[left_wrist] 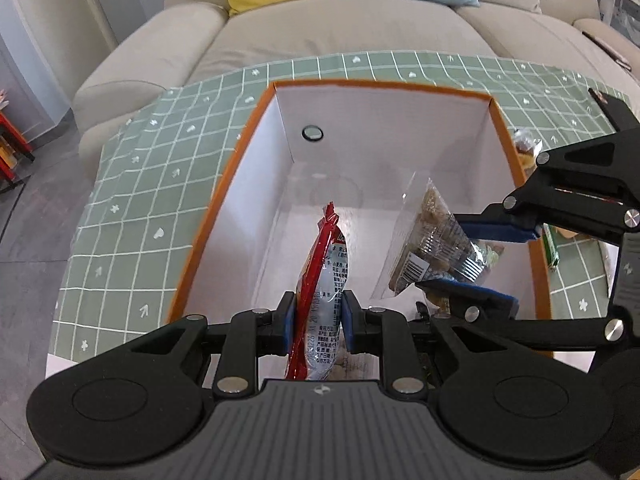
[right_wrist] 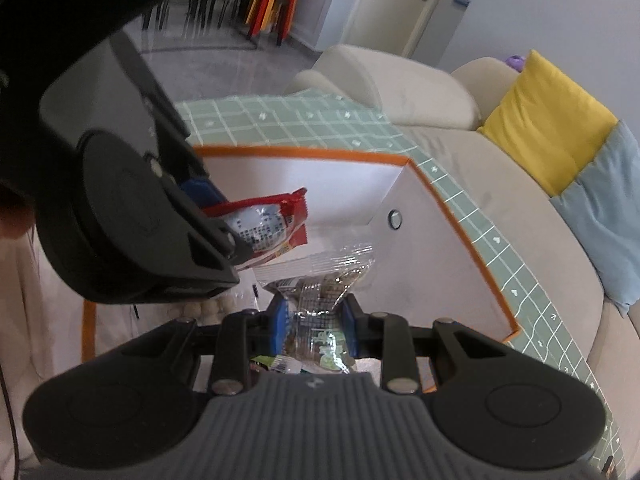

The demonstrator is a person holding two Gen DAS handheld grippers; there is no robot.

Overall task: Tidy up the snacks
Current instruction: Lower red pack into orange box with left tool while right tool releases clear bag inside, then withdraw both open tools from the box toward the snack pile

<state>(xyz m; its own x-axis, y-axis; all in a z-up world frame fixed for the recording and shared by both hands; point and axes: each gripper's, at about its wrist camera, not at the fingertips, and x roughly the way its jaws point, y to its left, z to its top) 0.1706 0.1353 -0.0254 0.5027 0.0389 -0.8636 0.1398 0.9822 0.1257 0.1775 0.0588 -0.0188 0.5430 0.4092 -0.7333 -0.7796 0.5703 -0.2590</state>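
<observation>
An orange-rimmed white box (left_wrist: 256, 120) stands open on the green checked tablecloth. My left gripper (left_wrist: 319, 320) is shut on a red snack packet (left_wrist: 326, 264) and holds it over the box's near end. My right gripper (left_wrist: 476, 264) comes in from the right, shut on a clear bag of brown snacks (left_wrist: 430, 240), also over the box. In the right wrist view, my right gripper (right_wrist: 313, 326) pinches the clear bag (right_wrist: 320, 292) above the box (right_wrist: 460, 216). The left gripper and its red packet (right_wrist: 272, 224) hang just to the left.
More snack packets lie right of the box on the tablecloth (left_wrist: 132, 184), partly hidden (left_wrist: 526, 148). Some snacks lie in the box below the grippers (right_wrist: 280, 362). A beige sofa (left_wrist: 320, 32) with yellow and blue cushions stands behind the table.
</observation>
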